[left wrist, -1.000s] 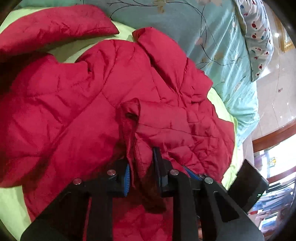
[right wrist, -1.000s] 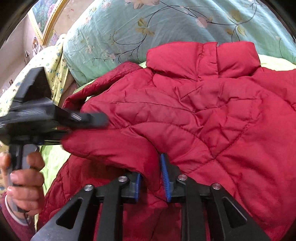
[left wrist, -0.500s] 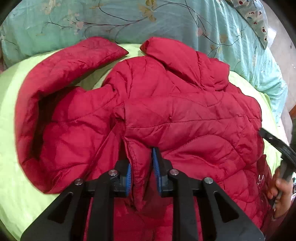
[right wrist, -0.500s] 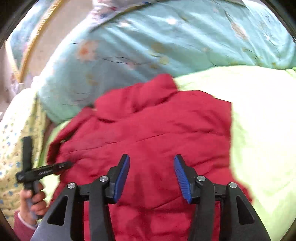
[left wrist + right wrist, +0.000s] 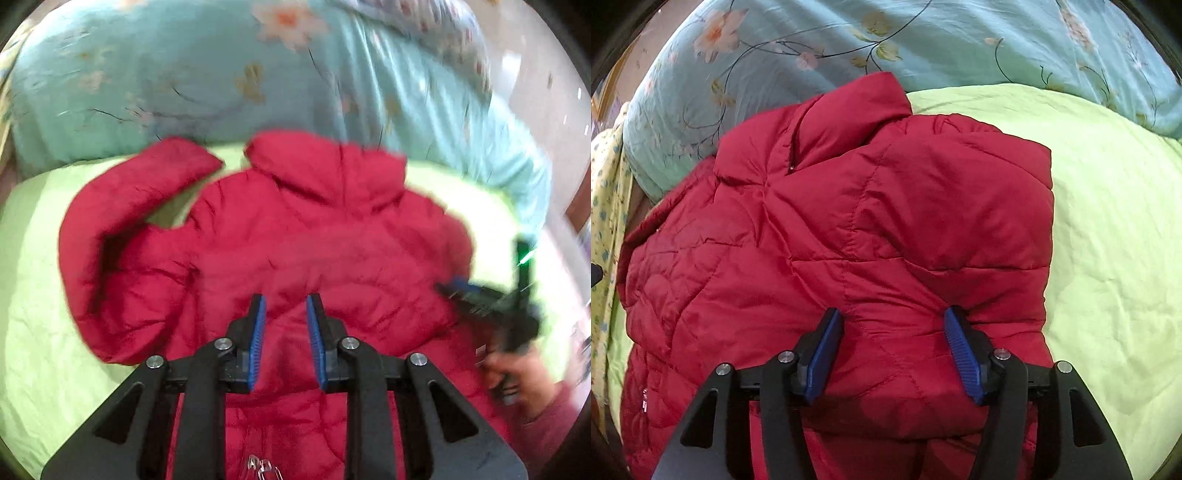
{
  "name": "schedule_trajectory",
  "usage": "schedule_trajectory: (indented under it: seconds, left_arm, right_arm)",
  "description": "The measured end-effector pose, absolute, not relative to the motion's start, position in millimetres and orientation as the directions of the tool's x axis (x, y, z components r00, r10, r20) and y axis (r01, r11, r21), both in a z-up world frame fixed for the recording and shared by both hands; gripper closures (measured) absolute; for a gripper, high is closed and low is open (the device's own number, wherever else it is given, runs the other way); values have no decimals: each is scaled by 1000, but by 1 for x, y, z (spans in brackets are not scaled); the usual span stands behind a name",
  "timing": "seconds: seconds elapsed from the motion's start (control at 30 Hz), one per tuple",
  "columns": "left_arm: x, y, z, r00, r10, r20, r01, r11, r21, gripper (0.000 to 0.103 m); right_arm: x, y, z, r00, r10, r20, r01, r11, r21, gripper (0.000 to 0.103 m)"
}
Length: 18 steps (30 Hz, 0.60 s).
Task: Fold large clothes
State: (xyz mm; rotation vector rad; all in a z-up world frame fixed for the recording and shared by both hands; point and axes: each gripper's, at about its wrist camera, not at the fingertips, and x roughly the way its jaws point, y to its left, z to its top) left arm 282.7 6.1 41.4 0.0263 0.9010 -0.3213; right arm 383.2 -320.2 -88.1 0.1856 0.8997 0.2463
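A red quilted jacket lies on a lime green sheet, collar toward the far side. Its left sleeve curves out to the left. My left gripper hovers over the lower body with its pads close together. Red fabric fills the narrow gap and runs down toward the camera, though blur softens it. In the right wrist view the jacket has a straight folded edge on its right. My right gripper is over it, jaws opening wide, pads not pressing the fabric. It also shows blurred in a hand.
A teal floral quilt is bunched along the far side of the bed. A yellow flowered cloth lies at the left. Bare green sheet spreads to the right of the jacket. Pale floor shows past the bed's right side.
My right gripper let go of the red fold and opened wide, shifting right over the folded side. My left gripper pulled up and back, so the whole jacket now shows below it.
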Motion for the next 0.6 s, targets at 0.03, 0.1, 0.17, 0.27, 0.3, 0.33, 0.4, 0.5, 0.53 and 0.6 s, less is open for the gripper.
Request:
schedule_trajectory:
  seconds: [0.03,0.1,0.17,0.27,0.3,0.33,0.4,0.5,0.53,0.6]
  left_arm:
    - [287,0,27,552,-244,-797,288,953,-92,82]
    - [298,-9,-4,513,-162,-843,272,962,-19,82]
    - [299,-7,-20,503,-147,-852,268,963,-8,81]
    - [299,0,-25,505,-176,-845,258,965,-47,81]
    - [299,1,-25,505,-179,-845,256,965,-52,81]
    - [299,1,-25,506,-177,-844,256,966,-49,81]
    - [299,-1,-23,511,-171,-842,260,965,-39,81]
    - [297,2,-22,521,-172,-836,266,963,-33,81]
    - [294,3,-27,522,-176,-835,266,963,-37,81]
    - [294,6,-30,528,-184,-829,261,964,-48,81]
  right_arm:
    - [383,-321,-91,597,290,-748,-133,955,264,42]
    - [384,-322,-89,597,292,-747,-131,954,269,42]
    - [377,-322,-83,595,291,-749,-126,955,270,43]
    - [360,-316,-63,630,293,-720,-148,955,259,41]
    - [355,-310,-55,643,307,-702,-171,951,259,41]
    - [352,-304,-51,647,319,-693,-193,947,256,41]
    - [352,-290,-49,637,331,-696,-221,944,246,41]
    - [365,-271,-69,581,306,-755,-230,951,208,43]
    - [368,-269,-76,568,299,-767,-226,953,204,43]
    - [372,-269,-91,554,307,-773,-226,950,216,42]
